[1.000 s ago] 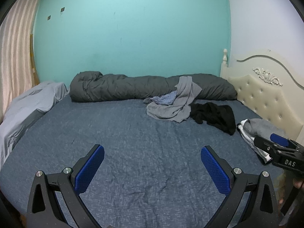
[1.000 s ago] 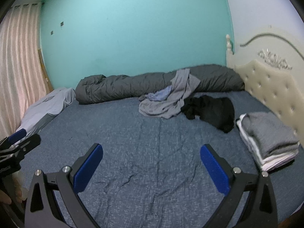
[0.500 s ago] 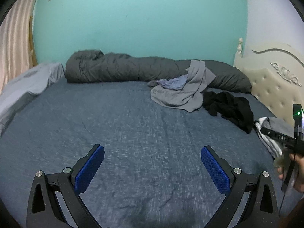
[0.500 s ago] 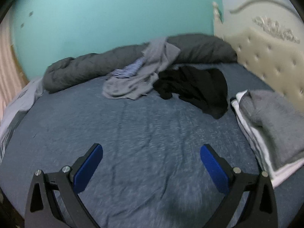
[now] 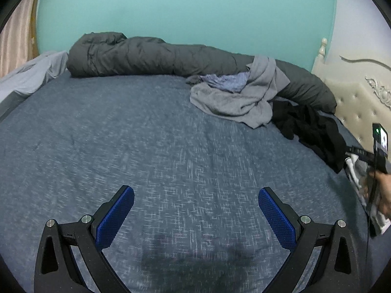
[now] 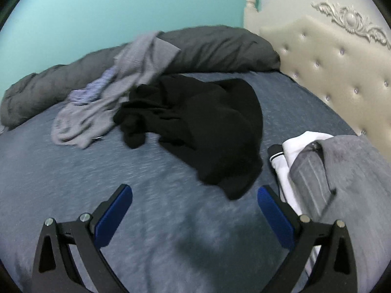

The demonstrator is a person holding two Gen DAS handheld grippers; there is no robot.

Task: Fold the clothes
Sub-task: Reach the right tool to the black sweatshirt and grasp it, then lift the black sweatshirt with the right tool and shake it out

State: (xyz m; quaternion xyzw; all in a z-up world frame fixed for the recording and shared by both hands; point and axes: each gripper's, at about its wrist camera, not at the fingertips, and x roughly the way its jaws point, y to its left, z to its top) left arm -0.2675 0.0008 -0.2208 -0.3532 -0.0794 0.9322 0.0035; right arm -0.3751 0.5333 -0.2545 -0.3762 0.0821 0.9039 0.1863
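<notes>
Hanging low over the blue bed sheet [image 5: 146,146], the left gripper [image 5: 196,211] has its two blue pads spread wide, and nothing sits between them. Only bare sheet shows in the gap. At the right edge of the left wrist view, a hand [image 5: 382,193] holds the other tool's black handle.

The right gripper [image 6: 194,210] is wide open too and holds nothing. It points across the bed, and it floats above the sheet without touching any cloth.

The black garment [image 6: 202,127] lies crumpled in the middle of the right wrist view, just past the right gripper's tips. Its near edge comes down close to the right pad [image 6: 273,219], but I cannot tell if they touch. In the left wrist view the same black garment [image 5: 310,127] sits far off at the right, well apart from the left gripper.

A grey garment [image 6: 102,107] lies in a messy heap to the left of the black one, touching it, and part of it is draped up over the rolled dark duvet [image 5: 146,56] along the back of the bed. A small bluish cloth [image 5: 227,81] sits on the heap.

At the lower right of the right wrist view is a folded stack [image 6: 342,171], grey on top and white under it, just beside the right pad. The cream headboard [image 6: 330,61] stands behind it.
</notes>
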